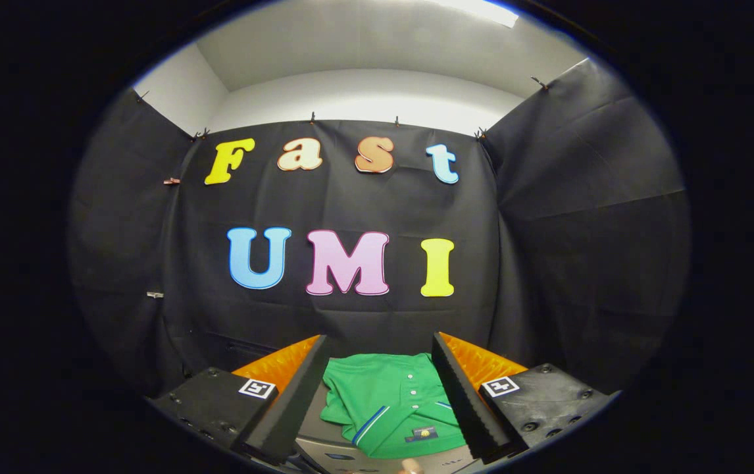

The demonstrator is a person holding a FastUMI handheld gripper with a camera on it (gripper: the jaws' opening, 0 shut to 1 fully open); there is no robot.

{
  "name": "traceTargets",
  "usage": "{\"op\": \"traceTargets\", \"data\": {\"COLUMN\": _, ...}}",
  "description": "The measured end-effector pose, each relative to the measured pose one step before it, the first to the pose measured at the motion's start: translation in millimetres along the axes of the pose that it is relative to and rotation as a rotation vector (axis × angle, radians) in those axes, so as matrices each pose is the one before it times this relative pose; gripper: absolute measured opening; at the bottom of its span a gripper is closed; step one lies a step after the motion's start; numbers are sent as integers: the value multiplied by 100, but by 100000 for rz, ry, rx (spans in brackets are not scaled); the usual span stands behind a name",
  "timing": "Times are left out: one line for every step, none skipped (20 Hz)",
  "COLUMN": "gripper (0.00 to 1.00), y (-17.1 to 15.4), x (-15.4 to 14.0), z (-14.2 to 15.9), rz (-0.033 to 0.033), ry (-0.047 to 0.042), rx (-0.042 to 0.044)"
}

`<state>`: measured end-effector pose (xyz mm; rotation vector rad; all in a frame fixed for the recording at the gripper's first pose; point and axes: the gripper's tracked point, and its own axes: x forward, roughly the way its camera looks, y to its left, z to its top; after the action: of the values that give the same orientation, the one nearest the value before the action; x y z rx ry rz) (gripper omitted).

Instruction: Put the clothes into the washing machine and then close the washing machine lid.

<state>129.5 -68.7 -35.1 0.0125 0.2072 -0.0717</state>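
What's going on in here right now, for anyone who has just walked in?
A person is holding a two-finger gripper aimed toward the booth's black cloth wall. Its fingers are spread open, touching nothing. Between and below them lies a folded green polo shirt with buttons and a striped collar, resting on a grey surface that may be the washing machine. The shirt is not yet gripped.

Green shirt with small white buttons, blue-and-white striped collar trim and a dark label bearing a yellow mark, lying on a grey surface, black cloth wall behind, white room wall above
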Motion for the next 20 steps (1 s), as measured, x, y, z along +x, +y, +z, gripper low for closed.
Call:
{"op": "traceTargets", "data": {"gripper": 98, "y": -447, "x": 1179, "z": -282, "rz": -1174, "ry": 2685, "rx": 314}}
{"op": "traceTargets", "data": {"gripper": 98, "y": -542, "x": 1034, "z": -324, "rz": -1078, "ry": 2865, "rx": 810}}
{"op": "traceTargets", "data": {"gripper": 98, "y": -452, "x": 1018, "z": -449, "rz": -757, "ry": 3058, "rx": 1223}}
{"op": "traceTargets", "data": {"gripper": 98, "y": -235, "x": 1119, "z": -369, "rz": -292, "ry": 3082, "rx": 1221}}
{"op": "traceTargets", "data": {"gripper": 98, "y": -388, "x": 1276, "z": -631, "rz": -262, "ry": 3668, "rx": 1383}}
{"op": "traceTargets", "data": {"gripper": 98, "y": -306, "x": 1032, "z": -396, "rz": -390, "ry": 2712, "rx": 1101}}
{"op": "traceTargets", "data": {"gripper": 98, "y": -300, "x": 1132, "z": -491, "rz": -208, "ry": 3283, "rx": 1386}}
{"op": "traceTargets", "data": {"gripper": 98, "y": -268, "x": 1078, "z": -549, "rz": -39, "ry": 2848, "rx": 1398}}
{"op": "traceTargets", "data": {"gripper": 98, "y": -75, "x": 1202, "z": -505, "rz": 333, "ry": 2867, "rx": 1306}}
{"op": "traceTargets", "data": {"gripper": 97, "y": -189, "x": 1285, "z": -697, "rz": -674, "ry": 3406, "rx": 502}}
{"op": "traceTargets", "data": {"gripper": 97, "y": -569, "x": 1382, "z": -912, "rz": -1829, "ry": 4100, "rx": -487}}
{"op": "traceTargets", "data": {"gripper": 98, "y": -761, "x": 1242, "z": -755, "rz": -2627, "ry": 3143, "rx": -644}}
{"op": "traceTargets", "data": {"gripper": 98, "y": -208, "x": 1130, "z": -572, "rz": -958, "ry": 2758, "rx": -185}}
{"op": "traceTargets", "data": {"gripper": 98, "y": 53, "x": 957, "z": -475, "rz": 34, "ry": 2421, "rx": 289}}
{"op": "traceTargets", "data": {"gripper": 98, "y": -214, "x": 979, "z": -680, "rz": -701, "ry": 2615, "rx": 52}}
{"op": "traceTargets", "data": {"gripper": 98, "y": -180, "x": 995, "z": -722, "rz": -850, "ry": 3027, "rx": -473}}
{"op": "traceTargets", "data": {"gripper": 98, "y": -13, "x": 1021, "z": -721, "rz": -445, "ry": 2892, "rx": -698}}
{"op": "traceTargets", "data": {"gripper": 99, "y": -113, "x": 879, "z": -612, "rz": -605, "ry": 2768, "rx": -643}}
{"op": "traceTargets", "data": {"gripper": 98, "y": -83, "x": 827, "z": -680, "rz": -565, "ry": 2804, "rx": -381}}
{"op": "traceTargets", "data": {"gripper": 99, "y": -143, "x": 825, "z": -617, "rz": -28, "ry": 2771, "rx": 324}}
